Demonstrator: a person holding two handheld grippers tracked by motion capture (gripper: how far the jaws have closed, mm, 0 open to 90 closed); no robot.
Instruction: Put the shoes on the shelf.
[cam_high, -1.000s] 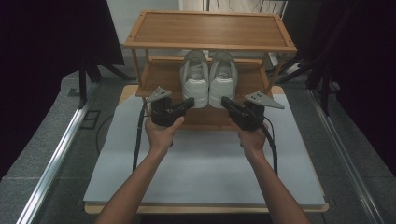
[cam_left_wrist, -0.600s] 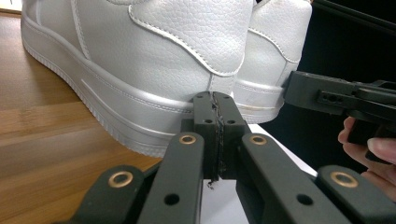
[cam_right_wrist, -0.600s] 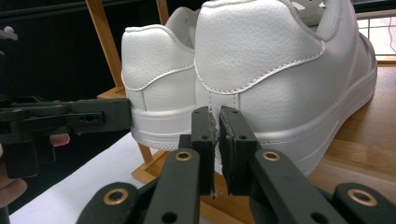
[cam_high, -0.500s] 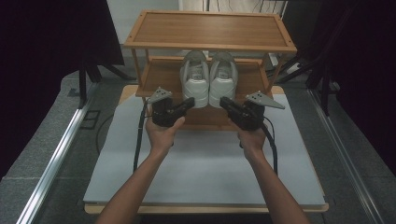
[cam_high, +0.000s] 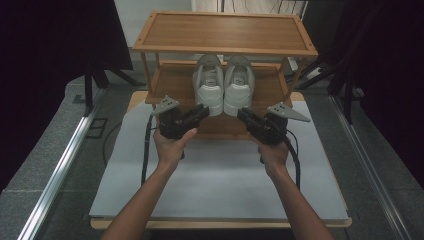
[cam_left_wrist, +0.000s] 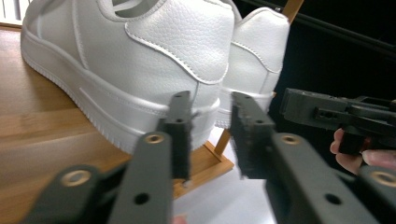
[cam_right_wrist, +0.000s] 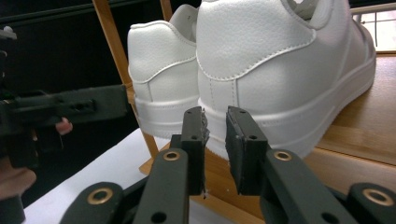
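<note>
Left gripper (cam_high: 202, 113) and right gripper (cam_high: 243, 114), jaws just parting on nothing, just before the pair of white sneakers (cam_high: 223, 85) on the bamboo rack's lower shelf (cam_high: 175, 82): light, stiff-heeled, smooth leather; grip heel collars.

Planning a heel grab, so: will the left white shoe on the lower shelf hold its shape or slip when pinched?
The left shoe looks padded at the heel collar, so it probably gives slightly. Its pebbled leather likely offers fair grip. The flat ribbed sole suggests it slides on the shelf rather than tips.
</note>
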